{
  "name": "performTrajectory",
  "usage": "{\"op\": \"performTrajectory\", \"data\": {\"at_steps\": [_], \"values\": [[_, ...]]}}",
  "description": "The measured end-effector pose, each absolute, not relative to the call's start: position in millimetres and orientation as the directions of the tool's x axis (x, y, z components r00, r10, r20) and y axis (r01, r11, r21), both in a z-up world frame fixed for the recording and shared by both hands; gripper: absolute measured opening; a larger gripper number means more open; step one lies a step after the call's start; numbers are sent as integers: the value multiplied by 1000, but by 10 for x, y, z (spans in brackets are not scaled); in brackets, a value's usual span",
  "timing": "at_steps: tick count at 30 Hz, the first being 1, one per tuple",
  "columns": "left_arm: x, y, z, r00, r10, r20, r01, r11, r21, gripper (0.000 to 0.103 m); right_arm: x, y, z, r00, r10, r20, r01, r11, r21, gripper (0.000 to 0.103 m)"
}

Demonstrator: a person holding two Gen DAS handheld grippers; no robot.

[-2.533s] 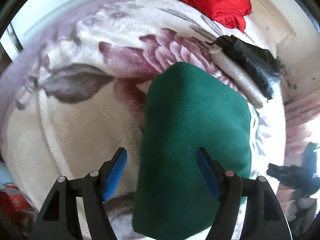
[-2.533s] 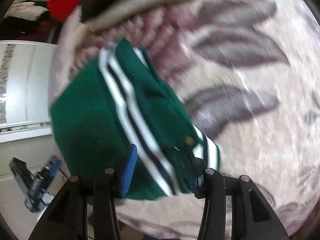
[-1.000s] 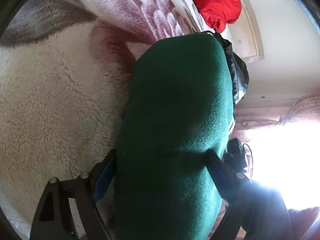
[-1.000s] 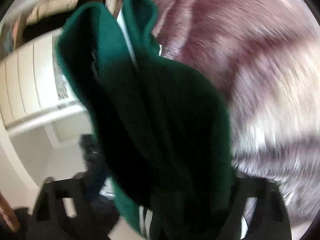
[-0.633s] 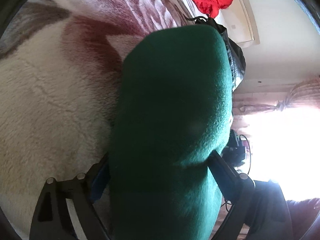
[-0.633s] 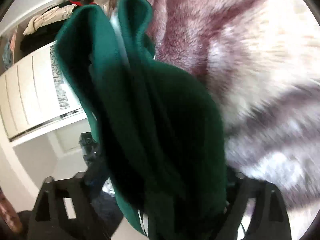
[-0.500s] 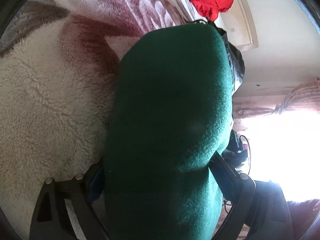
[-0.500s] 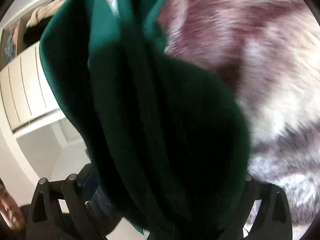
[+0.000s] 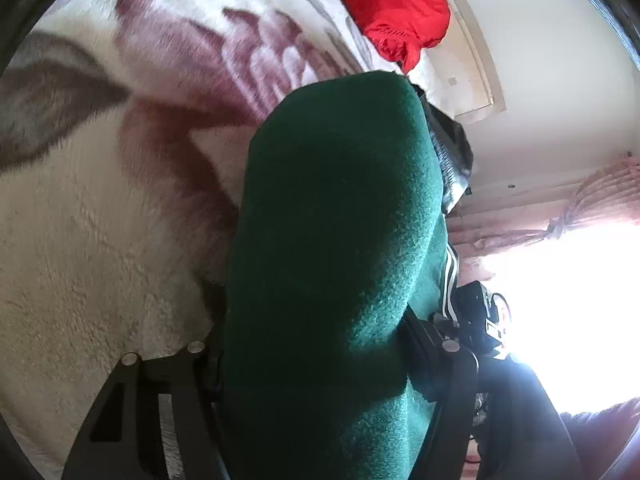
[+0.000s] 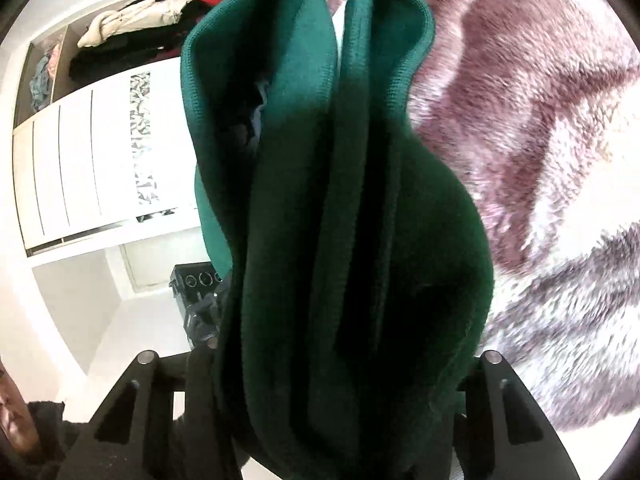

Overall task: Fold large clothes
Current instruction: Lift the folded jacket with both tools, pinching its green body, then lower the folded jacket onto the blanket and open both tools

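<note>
A folded dark green garment (image 9: 336,240) with white and black stripes fills the middle of both views. My left gripper (image 9: 312,344) is shut on its thick folded bundle and holds it up off the floral blanket (image 9: 100,220). My right gripper (image 10: 340,360) is shut on the other side of the same green garment (image 10: 340,220), whose stacked folded layers stand edge-on between the fingers. The fingertips of both grippers are hidden by the cloth.
A red garment (image 9: 392,8) lies at the far end of the bed, with a black garment (image 9: 448,148) beside the green one. A white wardrobe (image 10: 80,168) stands left in the right wrist view. A bright window (image 9: 560,300) with pink curtains is at right.
Both grippers went from open around the flat garment to shut on it. The green bundle has been lifted off the blanket and now hangs between them, slightly higher than half a second ago.
</note>
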State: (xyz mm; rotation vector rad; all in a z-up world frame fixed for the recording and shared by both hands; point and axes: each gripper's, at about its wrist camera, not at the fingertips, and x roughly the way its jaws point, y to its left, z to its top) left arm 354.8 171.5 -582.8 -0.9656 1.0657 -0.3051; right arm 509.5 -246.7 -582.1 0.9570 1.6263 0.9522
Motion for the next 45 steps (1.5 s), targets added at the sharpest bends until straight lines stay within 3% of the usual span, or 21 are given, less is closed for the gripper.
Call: {"op": "performTrajectory", "data": {"at_steps": [3,12,21,24,30,35,40,45], "values": [[3658,1737,-5669,495,-635,-592,-200,581,-789,64,5309,-2160,-5833,-185,925,-332,134,359,924,49],[4446,1572,-4897,495,-666,-558,-61,614,-787,64,5793,-2017,-5088,-65,955,-290,77,295,952,49],[5812,1049,-4184,434,-756,-490,113,585,-803,64,6710,-2505,-4112,129,940,-316,17,317,948,49],[6376,830,-4076,402,-789,-465,151,558,-816,64,7011,-3060,-3813,180,927,-330,5,335,942,49],[7495,538,-4258,345,-818,-461,176,539,-824,64,7964,-3515,-3625,250,894,-372,27,378,925,48],[8208,468,-5034,269,-833,-484,96,523,-847,64,8891,-3565,-4113,238,870,-432,99,421,902,48],[8355,506,-5795,199,-807,-556,-8,566,-825,68,9460,-3602,-4931,166,829,-533,177,507,843,48],[8283,562,-5769,187,-798,-573,-22,580,-814,69,9607,-3536,-5112,116,827,-550,179,528,830,57]]}}
